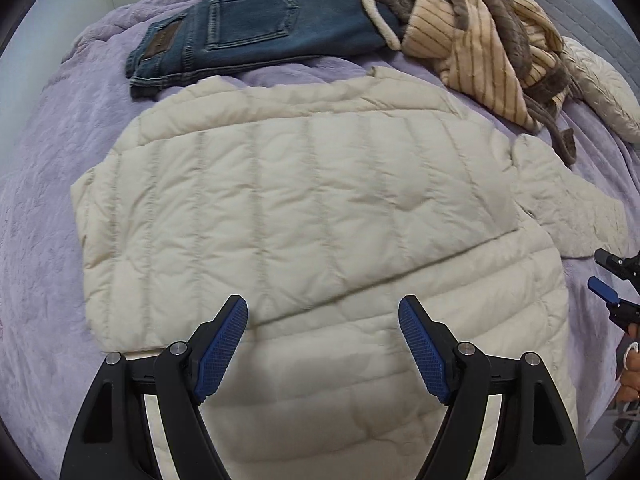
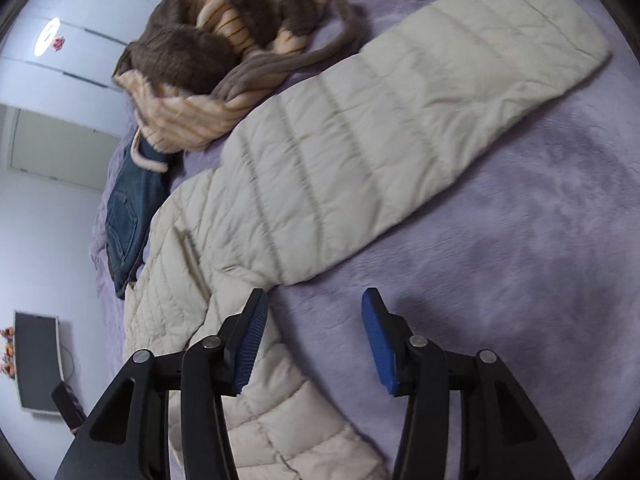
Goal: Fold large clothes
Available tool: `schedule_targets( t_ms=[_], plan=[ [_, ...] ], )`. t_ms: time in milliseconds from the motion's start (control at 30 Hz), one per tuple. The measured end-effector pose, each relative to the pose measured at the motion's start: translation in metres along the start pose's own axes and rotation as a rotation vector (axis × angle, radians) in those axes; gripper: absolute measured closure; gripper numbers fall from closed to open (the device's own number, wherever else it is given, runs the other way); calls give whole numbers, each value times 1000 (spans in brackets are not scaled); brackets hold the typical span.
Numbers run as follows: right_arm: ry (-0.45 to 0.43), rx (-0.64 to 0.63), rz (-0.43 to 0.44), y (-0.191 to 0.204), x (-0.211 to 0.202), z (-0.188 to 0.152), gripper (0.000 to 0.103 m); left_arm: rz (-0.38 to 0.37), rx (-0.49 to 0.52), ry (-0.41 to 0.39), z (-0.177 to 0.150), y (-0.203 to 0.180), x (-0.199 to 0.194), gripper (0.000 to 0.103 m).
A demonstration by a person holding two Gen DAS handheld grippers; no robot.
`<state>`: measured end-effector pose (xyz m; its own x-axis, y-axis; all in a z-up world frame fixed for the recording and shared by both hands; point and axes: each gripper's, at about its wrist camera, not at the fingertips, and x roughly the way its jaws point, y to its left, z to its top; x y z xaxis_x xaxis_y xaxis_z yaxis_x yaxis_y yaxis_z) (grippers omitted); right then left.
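A cream quilted puffer jacket (image 1: pixel 296 208) lies spread on the purple bedspread (image 1: pixel 36 240), one side folded over its middle. My left gripper (image 1: pixel 323 312) hovers over the jacket's near part, jaws wide apart with nothing between them. In the right wrist view the jacket's sleeve (image 2: pixel 400 120) stretches out to the upper right. My right gripper (image 2: pixel 315 304) stands open above the bedspread (image 2: pixel 520 280) just beside the jacket's edge, its left finger over the fabric, holding nothing. The right gripper (image 1: pixel 612 292) also shows at the left view's right edge.
Folded blue jeans (image 1: pixel 248 28) lie at the far side of the bed. A brown and striped fluffy garment (image 1: pixel 484 40) is heaped to their right, beside a pale quilted pillow (image 1: pixel 600 88). A monitor (image 2: pixel 36 364) and white wall stand beyond the bed's left edge.
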<state>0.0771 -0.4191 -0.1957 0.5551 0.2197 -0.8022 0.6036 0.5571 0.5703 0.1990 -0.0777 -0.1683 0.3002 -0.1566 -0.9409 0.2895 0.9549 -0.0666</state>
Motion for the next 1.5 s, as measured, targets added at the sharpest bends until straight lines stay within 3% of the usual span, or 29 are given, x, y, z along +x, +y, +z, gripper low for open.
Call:
schedule_targets(
  t_ms=[133, 233, 433, 800, 1067, 1100, 1133, 1167, 1233, 1367, 1500],
  plan=[
    [-71, 101, -11, -47, -17, 24, 40, -41, 3, 26, -2, -42, 6, 24],
    [-109, 190, 26, -79, -24, 41, 26, -52, 16, 33, -3, -68, 9, 24],
    [-126, 323, 137, -120, -21, 70, 26, -47, 48, 61, -4, -105, 17, 24],
    [-102, 386, 297, -122, 1, 116, 26, -31, 55, 89, -4, -122, 25, 24],
    [-95, 454, 427, -111, 7, 125, 26, 1, 45, 81, 5, -118, 25, 24],
    [-91, 463, 435, -110, 8, 125, 28, -1, 34, 83, 7, -114, 25, 24],
    [-85, 469, 445, -108, 9, 125, 39, -5, 17, 84, 8, -110, 25, 24],
    [-75, 470, 453, -105, 10, 125, 60, -7, -1, 82, 8, -105, 24, 24],
    [-49, 462, 471, -99, 13, 125, 89, -1, -31, 74, 10, -96, 21, 24],
    [-56, 408, 493, -74, 9, 122, 93, 8, -74, 58, 13, -74, 16, 24],
    [-53, 265, 482, -27, 1, 124, 93, 24, -127, 34, 17, -46, 9, 24]
  ],
)
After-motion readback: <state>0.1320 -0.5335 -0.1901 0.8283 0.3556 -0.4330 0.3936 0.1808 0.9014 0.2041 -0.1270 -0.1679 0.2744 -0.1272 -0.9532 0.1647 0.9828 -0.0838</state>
